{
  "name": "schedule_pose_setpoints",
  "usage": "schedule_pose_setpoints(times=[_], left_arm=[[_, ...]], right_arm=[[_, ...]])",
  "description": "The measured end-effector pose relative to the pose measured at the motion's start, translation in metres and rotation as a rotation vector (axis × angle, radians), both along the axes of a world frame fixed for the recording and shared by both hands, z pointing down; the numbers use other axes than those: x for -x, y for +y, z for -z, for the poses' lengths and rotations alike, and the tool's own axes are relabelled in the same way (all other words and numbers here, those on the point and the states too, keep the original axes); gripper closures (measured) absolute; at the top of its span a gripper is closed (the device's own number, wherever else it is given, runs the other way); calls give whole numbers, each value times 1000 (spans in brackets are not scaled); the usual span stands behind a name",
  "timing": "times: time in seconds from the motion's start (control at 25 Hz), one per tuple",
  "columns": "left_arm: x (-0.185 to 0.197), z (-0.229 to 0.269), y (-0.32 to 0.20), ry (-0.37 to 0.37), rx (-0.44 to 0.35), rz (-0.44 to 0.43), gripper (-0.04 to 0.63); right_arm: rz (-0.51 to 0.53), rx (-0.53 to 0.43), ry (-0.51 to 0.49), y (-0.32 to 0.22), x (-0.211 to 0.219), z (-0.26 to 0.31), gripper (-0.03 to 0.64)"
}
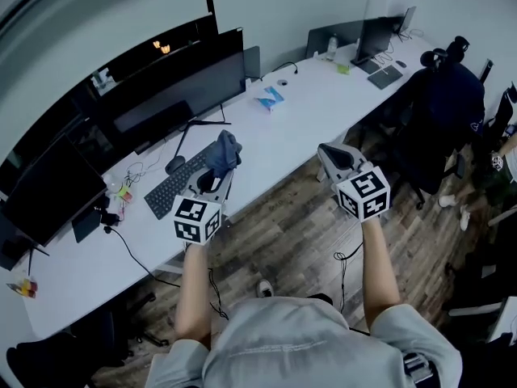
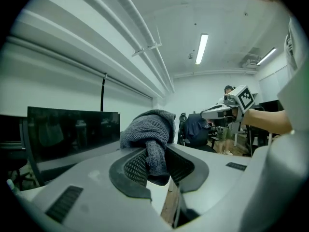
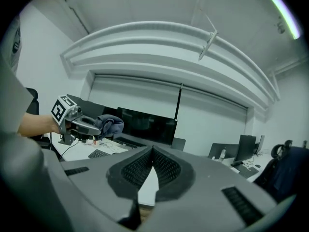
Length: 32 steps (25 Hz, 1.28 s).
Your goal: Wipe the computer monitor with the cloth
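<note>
A grey-blue cloth (image 1: 224, 153) is bunched between the jaws of my left gripper (image 1: 212, 179), which is shut on it above the desk's front edge. In the left gripper view the cloth (image 2: 150, 135) bulges up out of the jaws, with the wide black monitor (image 2: 72, 133) behind it to the left. That monitor (image 1: 179, 87) stands at the back of the white desk (image 1: 299, 111), a little beyond the cloth. My right gripper (image 1: 335, 160) hovers over the floor to the right, shut and empty; its pads (image 3: 164, 168) meet. It sees the left gripper (image 3: 79, 123) and the cloth (image 3: 111, 124).
A black keyboard (image 1: 171, 186) and a mouse (image 1: 174, 165) lie on the desk below the monitor, with cables (image 1: 133, 168) at the left. Another dark monitor (image 1: 44, 188) stands further left. A person sits in a chair (image 1: 448, 87) at the far right. Wood floor (image 1: 291, 233) runs under me.
</note>
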State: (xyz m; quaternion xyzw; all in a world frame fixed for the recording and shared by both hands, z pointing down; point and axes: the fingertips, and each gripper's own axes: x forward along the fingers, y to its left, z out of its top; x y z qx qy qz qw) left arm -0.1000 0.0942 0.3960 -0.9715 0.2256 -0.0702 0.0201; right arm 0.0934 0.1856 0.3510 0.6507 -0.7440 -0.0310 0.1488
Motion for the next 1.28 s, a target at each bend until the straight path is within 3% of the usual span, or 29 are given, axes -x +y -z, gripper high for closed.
schedule_pose_setpoints(times=[0.28, 0.68, 1.04, 1.28], left_arm=[[-16, -11, -51, -2, 34, -20, 522], [-47, -10, -126, -19, 20, 28, 522], [-91, 1, -223, -53, 17, 175, 523], [-137, 24, -272, -45, -13, 209, 522]], right_arm=[[-15, 17, -17, -47, -11, -4, 615], [22, 9, -48, -140, -51, -16, 615], [182, 28, -83, -259, -92, -16, 615], [284, 50, -92, -329, -121, -8, 615]])
